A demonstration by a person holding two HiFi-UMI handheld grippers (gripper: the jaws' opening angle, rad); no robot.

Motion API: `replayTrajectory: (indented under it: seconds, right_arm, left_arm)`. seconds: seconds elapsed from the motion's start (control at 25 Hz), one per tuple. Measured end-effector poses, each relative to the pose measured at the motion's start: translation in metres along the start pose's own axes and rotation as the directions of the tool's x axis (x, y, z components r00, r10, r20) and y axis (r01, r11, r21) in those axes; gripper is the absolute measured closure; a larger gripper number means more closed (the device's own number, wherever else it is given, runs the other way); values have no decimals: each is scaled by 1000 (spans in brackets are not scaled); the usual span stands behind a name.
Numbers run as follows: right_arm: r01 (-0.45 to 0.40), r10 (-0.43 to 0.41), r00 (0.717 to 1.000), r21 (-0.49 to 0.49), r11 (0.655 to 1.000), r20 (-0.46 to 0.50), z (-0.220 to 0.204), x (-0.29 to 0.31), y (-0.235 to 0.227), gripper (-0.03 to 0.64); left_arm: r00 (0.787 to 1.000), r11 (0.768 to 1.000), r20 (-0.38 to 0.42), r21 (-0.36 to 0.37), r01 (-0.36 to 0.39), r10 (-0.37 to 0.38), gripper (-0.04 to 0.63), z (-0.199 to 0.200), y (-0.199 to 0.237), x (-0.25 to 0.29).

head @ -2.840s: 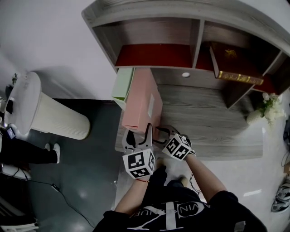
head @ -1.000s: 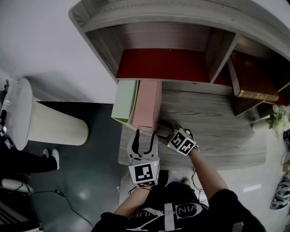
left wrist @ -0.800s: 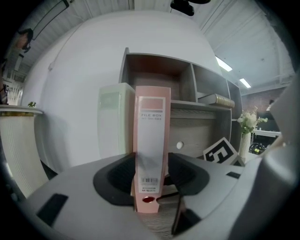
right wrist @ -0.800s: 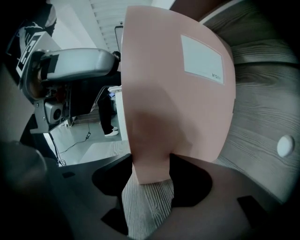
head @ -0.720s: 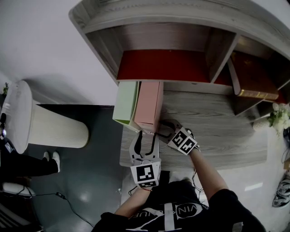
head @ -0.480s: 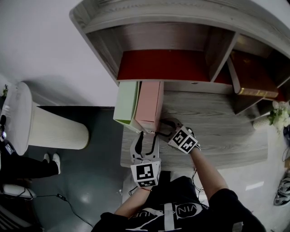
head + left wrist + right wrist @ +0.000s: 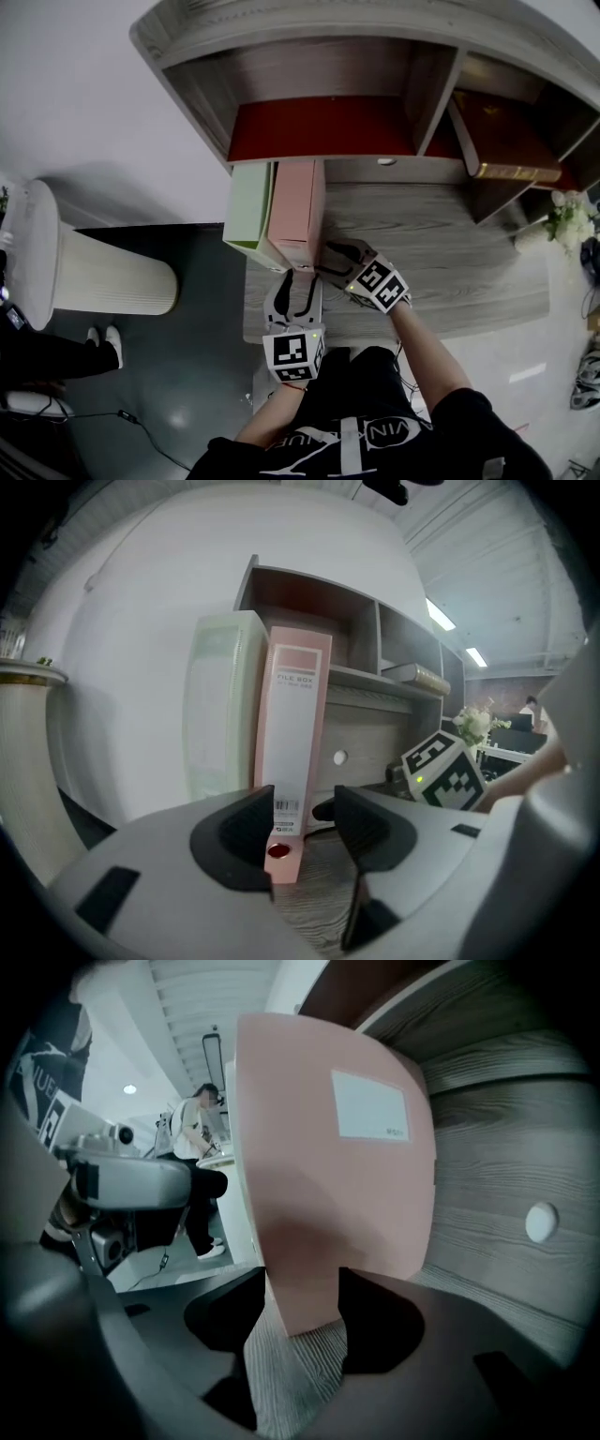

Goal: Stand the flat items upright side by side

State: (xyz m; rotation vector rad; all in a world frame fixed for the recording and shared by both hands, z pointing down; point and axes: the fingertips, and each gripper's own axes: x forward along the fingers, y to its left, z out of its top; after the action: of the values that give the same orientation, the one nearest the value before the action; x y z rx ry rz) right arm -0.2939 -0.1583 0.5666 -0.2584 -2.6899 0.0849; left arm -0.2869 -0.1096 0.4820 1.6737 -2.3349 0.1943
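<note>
Left gripper (image 7: pixel 305 822): partway open, just been narrowing; foot of the pink spine between the pads, with a gap on the right-hand side, so no squeeze yet.
Right gripper (image 7: pixel 295 1327): parted about halfway; pointed at the lower front corner of the same box's broad side; seemingly bracing rather than pinching, contact not certain.
Pink file box (image 7: pixel 298 211): upright at the left end of the desk, spine toward the person, close against the green one.
Green file box (image 7: pixel 248 202): upright too, outermost on the left.
Desk (image 7: pixel 441 272): grey wood grain, bare to the right of the boxes, under a shelf unit (image 7: pixel 319 127) lined in red.
Handling, as a judgement: stiff card shell, probably light; smooth faces likely to slip; tall and narrow, so quick to topple sideways.
Where to hold: low across the spine, plus a steadying touch on the broad side.
Progress: apparently close to done, only squaring up left.
</note>
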Motion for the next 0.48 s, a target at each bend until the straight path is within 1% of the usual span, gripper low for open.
replayTrajectory:
  seconds: [0.08,0.16,0.24,0.36,0.48]
  right_arm:
    - [10,-11,999,30,999,44,9,-13,1,384]
    - [21,-25,997,48,999,80,16,-28,2,420]
    - [30,-37,993,61,998,110,23,-42,3,480]
    - [39,-48,990,68,997,135,29,-64,7,560]
    - [52,-62,987,74,996,146,32,-87,12,600]
  left_arm:
    - [999,999,26,15,36,-36,409,3,-3,0]
    - [998,999,48,19,48,-49,411,6,-2,-1]
    - [997,999,65,9,43,-44,423,9,1,-5]
    - [995,999,87,-6,39,-38,466,15,3,-12]
    - [994,999,105,-23,27,-24,501,21,3,-23]
